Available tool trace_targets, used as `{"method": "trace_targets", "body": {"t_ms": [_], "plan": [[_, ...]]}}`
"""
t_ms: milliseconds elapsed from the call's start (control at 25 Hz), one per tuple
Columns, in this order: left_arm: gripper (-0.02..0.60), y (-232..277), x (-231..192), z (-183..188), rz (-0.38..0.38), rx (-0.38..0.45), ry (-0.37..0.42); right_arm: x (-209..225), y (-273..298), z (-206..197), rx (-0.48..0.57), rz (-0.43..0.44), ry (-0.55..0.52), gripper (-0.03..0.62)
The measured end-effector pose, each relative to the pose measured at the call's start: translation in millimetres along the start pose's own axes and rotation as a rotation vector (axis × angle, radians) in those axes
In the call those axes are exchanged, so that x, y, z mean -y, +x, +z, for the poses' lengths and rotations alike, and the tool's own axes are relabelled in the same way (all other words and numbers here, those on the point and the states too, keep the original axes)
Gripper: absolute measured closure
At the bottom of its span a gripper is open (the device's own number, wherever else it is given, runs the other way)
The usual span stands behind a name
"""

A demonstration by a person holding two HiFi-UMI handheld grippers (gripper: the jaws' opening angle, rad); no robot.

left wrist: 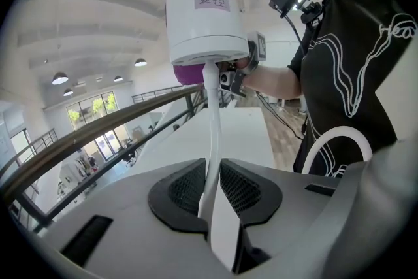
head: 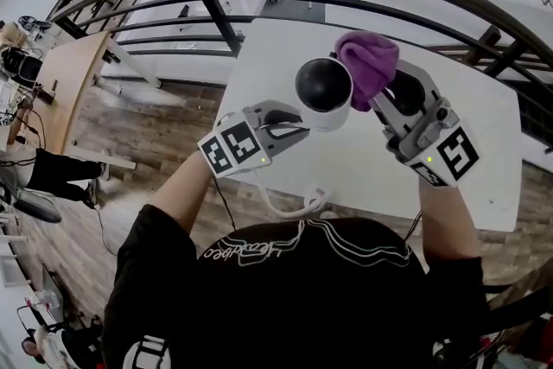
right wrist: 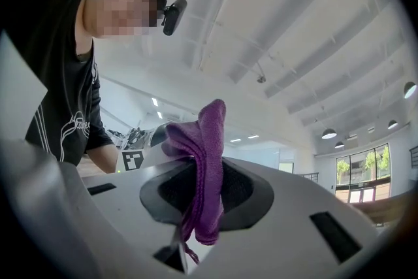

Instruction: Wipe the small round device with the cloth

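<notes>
Smooth white plastic with a soft sheen on the small round white device (left wrist: 202, 16). Mirror-glossy black dome (head: 323, 85) on its face, and a matt, paper-like label (left wrist: 214, 0) on its back. Below the device, a smooth white stalk (left wrist: 210, 114) clamped between the matt grey plastic fingers (left wrist: 130, 219) of the left gripper (left wrist: 210, 189), lined with rough black mesh-textured pads (left wrist: 185, 189). Beside the device, a fuzzy matt purple knit cloth (head: 368, 65), pinched by the right gripper (right wrist: 199, 189), likewise matt grey plastic. Under the device, a smooth matt white bench (head: 371, 168).
</notes>
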State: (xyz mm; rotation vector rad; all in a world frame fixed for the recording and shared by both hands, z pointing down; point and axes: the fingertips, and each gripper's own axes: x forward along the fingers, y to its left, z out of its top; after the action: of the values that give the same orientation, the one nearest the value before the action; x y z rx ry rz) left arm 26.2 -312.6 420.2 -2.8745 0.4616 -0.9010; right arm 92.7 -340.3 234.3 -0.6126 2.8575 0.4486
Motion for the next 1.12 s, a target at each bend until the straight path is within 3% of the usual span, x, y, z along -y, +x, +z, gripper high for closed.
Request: {"method": "trace_targets", "body": {"t_ms": [400, 1120], "plan": [[0.514, -4, -2, -3, -0.001, -0.005, 0.000, -21, -5, 9, -0.001, 0.016, -0.040, 0.526], [0.514, -4, -3, -1, -0.015, 0.007, -0.016, -78, -25, -10, -0.132, 0.053, -0.164, 0.526]]}}
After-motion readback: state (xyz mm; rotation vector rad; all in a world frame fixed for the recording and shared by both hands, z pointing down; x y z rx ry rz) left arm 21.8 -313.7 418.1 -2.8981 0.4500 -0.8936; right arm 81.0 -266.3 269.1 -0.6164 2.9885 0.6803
